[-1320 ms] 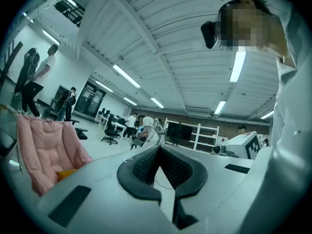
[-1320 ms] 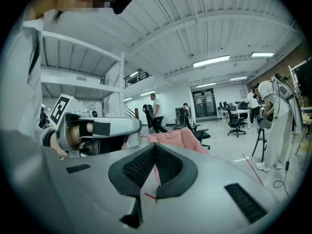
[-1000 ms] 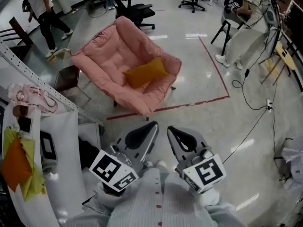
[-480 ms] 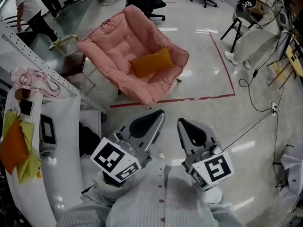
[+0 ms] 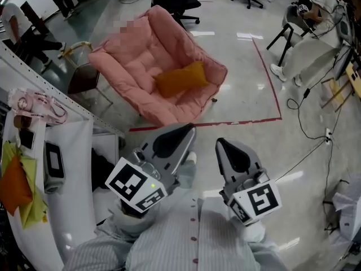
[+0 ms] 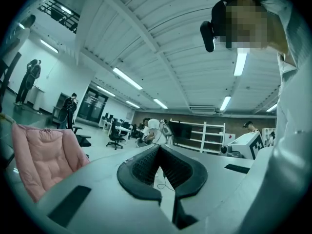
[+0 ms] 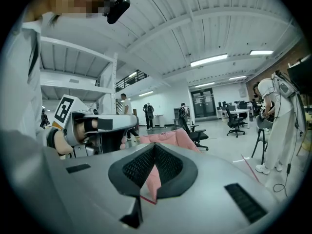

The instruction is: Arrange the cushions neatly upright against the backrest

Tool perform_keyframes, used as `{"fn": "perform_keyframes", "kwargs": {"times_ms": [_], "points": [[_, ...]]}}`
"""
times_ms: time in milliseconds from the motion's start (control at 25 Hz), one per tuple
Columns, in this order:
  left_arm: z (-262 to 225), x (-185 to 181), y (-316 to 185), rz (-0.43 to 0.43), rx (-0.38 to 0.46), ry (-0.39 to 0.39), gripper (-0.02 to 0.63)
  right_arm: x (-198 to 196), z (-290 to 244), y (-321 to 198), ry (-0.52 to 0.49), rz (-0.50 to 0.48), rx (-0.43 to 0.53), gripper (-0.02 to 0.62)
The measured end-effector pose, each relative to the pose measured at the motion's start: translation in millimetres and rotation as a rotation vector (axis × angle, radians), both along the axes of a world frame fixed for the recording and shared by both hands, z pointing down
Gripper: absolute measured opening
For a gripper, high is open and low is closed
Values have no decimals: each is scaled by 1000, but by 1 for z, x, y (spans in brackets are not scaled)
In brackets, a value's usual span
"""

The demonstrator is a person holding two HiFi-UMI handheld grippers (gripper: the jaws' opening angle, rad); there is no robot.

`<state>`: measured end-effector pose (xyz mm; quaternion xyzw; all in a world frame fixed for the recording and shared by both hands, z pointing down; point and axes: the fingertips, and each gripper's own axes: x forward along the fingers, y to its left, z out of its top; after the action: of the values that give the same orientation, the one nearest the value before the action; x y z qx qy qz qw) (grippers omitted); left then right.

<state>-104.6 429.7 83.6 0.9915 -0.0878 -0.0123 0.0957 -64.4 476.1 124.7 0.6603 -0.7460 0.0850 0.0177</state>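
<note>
**Jaws.** The left gripper [image 5: 183, 133] and the right gripper [image 5: 225, 149] were held side by side close to the person's body. Both pairs of jaws were together and empty. Neither was near the work.

**Task item.** One orange cushion [image 5: 181, 79] lay flat in the hollow of the pink chair [image 5: 133, 45], close to the seat's right rim and well short of the backrest's top edge. It was not upright. No second cushion was seen. The chair stood on the floor [image 5: 242, 61], just beyond a red tape line [image 5: 225, 121].

**Risks, as judged.**
- Both pairs of jaws would need parting before contact; arriving closed, they would shove the cushion deeper into the padding.
- The chair's padding is thick and loose, so a low grasp could pinch it together with the cushion.
- The cushion looks soft. Stood on edge against a reclined, dished backrest, it may slump or slide back to the seat.
- The chair looks light, so a hard push at the backrest could shift or tip it.
</note>
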Motion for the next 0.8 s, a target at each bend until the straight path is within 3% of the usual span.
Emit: {"fn": "perform_keyframes", "kwargs": {"times_ms": [400, 800], "points": [[-2, 69, -100, 47, 9, 12, 11, 62, 0, -99, 16, 22, -26, 12], [25, 84, -200, -28, -67, -4, 11, 88, 17, -191, 11, -20, -82, 12]]}}
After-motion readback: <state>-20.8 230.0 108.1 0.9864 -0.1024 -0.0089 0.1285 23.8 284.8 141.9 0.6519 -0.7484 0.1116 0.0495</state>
